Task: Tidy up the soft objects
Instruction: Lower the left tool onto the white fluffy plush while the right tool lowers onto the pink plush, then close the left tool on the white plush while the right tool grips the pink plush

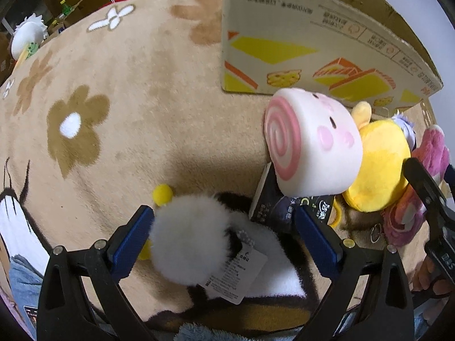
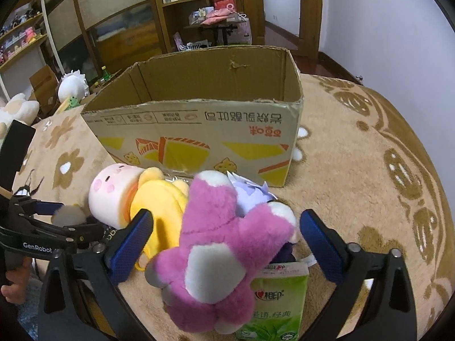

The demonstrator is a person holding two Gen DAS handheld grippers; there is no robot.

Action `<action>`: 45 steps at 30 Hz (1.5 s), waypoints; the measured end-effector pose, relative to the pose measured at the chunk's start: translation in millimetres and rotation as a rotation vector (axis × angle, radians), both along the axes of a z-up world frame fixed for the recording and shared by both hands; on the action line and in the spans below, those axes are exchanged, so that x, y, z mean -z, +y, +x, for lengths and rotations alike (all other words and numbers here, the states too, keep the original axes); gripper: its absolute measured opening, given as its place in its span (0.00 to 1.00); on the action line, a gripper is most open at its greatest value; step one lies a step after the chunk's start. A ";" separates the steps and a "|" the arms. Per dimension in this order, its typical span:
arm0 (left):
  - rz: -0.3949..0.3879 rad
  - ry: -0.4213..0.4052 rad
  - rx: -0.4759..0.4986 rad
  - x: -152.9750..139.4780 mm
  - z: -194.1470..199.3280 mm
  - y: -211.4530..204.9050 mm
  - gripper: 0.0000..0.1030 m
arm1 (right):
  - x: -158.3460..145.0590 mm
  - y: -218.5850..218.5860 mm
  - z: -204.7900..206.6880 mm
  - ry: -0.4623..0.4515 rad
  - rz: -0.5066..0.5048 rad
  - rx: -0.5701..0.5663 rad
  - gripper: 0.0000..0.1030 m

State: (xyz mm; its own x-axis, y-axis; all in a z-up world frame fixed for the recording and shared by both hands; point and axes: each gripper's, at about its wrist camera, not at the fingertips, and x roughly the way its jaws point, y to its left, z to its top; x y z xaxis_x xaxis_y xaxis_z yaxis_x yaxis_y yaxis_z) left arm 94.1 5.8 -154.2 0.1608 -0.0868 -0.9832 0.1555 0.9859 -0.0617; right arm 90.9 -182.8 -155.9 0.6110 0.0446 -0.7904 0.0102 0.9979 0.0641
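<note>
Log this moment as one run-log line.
left tongs: open around white fluffy plush | right tongs: open around pink plush bear | cardboard box: no toys visible inside

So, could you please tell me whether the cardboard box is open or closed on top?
Open: the cardboard box shows its bare inner walls; its floor is hidden.

A tan flower-patterned rug (image 2: 355,170) covers the floor; wooden shelves (image 2: 184,8) and a doorway (image 2: 281,8) stand behind, beside a white wall (image 2: 384,28).
</note>
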 end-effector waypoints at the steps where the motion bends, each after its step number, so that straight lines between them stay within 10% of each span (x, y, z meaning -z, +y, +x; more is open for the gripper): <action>1: 0.000 0.012 0.006 2.9 0.3 -0.6 0.95 | 2.3 -0.3 0.5 0.012 0.003 0.000 0.93; 26: -0.038 0.019 -0.010 9.9 5.0 0.1 0.79 | 2.0 0.4 -1.6 0.014 0.034 -0.020 0.80; 37: -0.035 0.010 -0.026 -1.0 -2.6 7.6 0.37 | 0.7 1.2 -3.2 0.004 0.053 -0.043 0.65; 45: -0.023 -0.017 -0.008 -7.5 -11.1 2.6 0.30 | -4.3 0.2 -6.5 -0.024 0.061 -0.044 0.49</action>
State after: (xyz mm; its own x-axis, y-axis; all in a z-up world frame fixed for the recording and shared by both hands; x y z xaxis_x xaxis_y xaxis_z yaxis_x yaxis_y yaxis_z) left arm 83.0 8.4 -146.7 0.1781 -0.1084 -0.9780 0.1485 0.9855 -0.0822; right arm 84.4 -182.6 -151.6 0.6259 0.1195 -0.7707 -0.0360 0.9916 0.1245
